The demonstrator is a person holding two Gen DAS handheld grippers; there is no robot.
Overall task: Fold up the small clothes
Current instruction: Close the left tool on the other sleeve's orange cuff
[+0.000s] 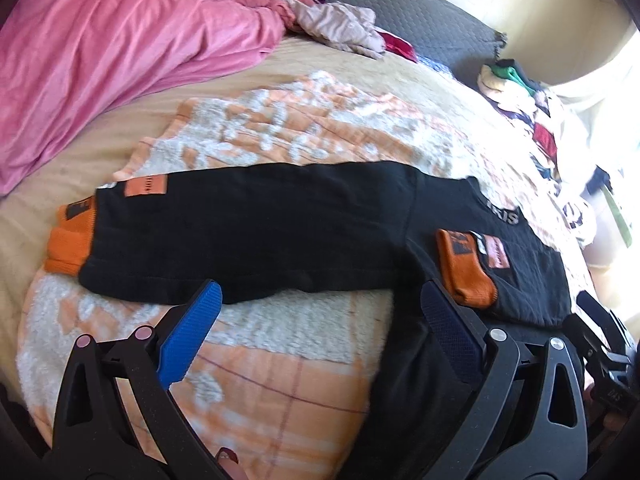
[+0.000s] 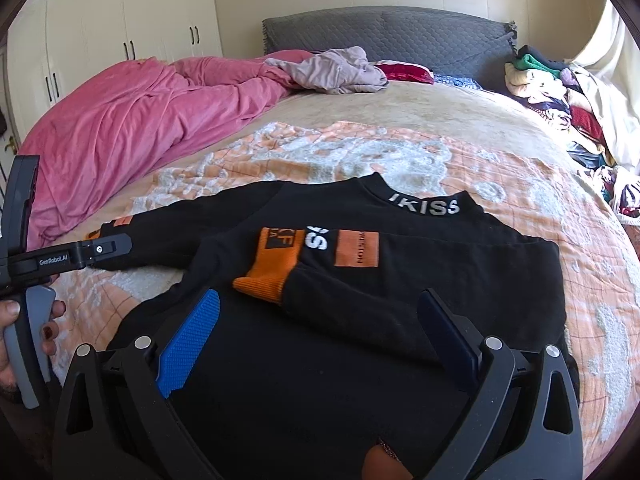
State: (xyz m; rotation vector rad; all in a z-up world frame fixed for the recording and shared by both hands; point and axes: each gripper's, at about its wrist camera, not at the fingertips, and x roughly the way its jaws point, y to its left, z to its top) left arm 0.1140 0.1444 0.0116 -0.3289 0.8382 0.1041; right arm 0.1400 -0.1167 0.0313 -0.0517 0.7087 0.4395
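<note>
Left wrist view: the left gripper (image 1: 320, 300) is spread wide and holds nothing. One black sweater (image 1: 248, 232) lies flat just ahead of its tips, on an orange-and-white blanket (image 1: 280, 360). One sleeve (image 1: 160, 240) stretches out ahead-left and ends in an orange cuff (image 1: 66, 248). The second cuff (image 1: 466, 268) sits just past the right fingertip, folded onto the body. Two orange patches show, one near each cuff. Far ahead-left there's one pink duvet (image 1: 100, 60), and far ahead one crumpled pale garment (image 1: 340, 24) by the grey headboard (image 1: 400, 8). Off to the right is a clothes pile (image 1: 540, 120).

Right wrist view: the right gripper (image 2: 320, 312) is also released, fingers wide, hovering over the sweater's (image 2: 320, 380) body. The folded sleeve (image 2: 380, 304) runs across between the fingers, with its cuff (image 2: 268, 276) just ahead between the tips. The collar (image 2: 424, 204) is further ahead with white lettering. The other sleeve (image 2: 180, 232) goes off ahead-left. At the far left, the left gripper (image 2: 72, 256) shows from the side, held by one hand (image 2: 24, 340). Can't tell its jaw state from here. There's a white wardrobe (image 2: 120, 20) far back-left.
</note>
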